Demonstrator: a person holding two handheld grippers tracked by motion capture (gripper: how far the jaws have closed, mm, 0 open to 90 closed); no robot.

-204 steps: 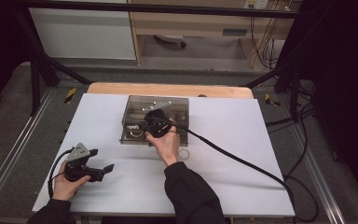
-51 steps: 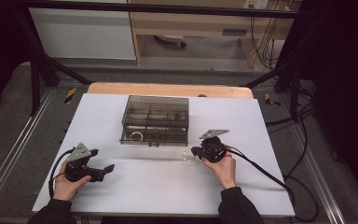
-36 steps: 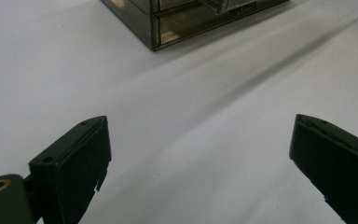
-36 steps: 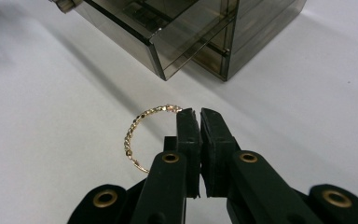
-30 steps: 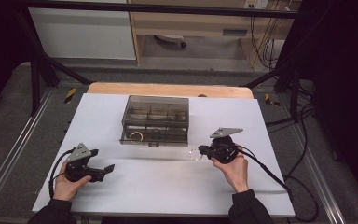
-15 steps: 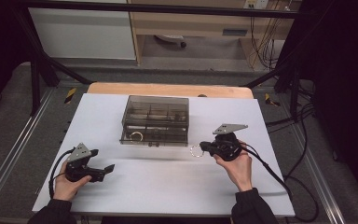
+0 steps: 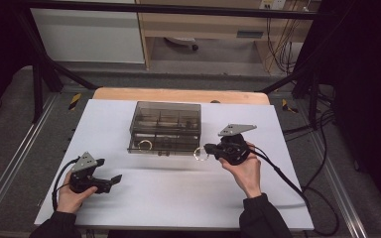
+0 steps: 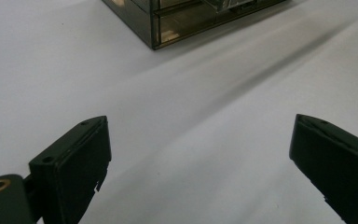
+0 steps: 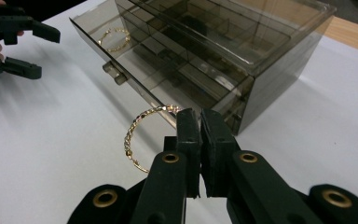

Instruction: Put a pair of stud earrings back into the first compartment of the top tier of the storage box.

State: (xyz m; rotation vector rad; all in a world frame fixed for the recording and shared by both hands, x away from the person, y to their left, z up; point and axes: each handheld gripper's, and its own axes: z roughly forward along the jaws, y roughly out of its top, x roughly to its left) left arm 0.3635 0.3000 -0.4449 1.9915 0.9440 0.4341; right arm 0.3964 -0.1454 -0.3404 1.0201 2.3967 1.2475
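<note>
A smoky clear drawer box stands mid-table. Its lower drawer is pulled out a little, and a gold bracelet lies inside it. My right gripper is shut on a second gold chain bracelet, which hangs just off the box's front right corner. At the table's front left, my left gripper rests open with nothing between its jaws. It points towards the box.
A white mat covers the table, with wood showing at the far edge. The right gripper's cable trails off to the right. Metal rails run along both sides.
The right gripper left the box front and swung out to the right. It now holds the bracelet and has brought it back left towards the box. The left gripper has stayed put.
</note>
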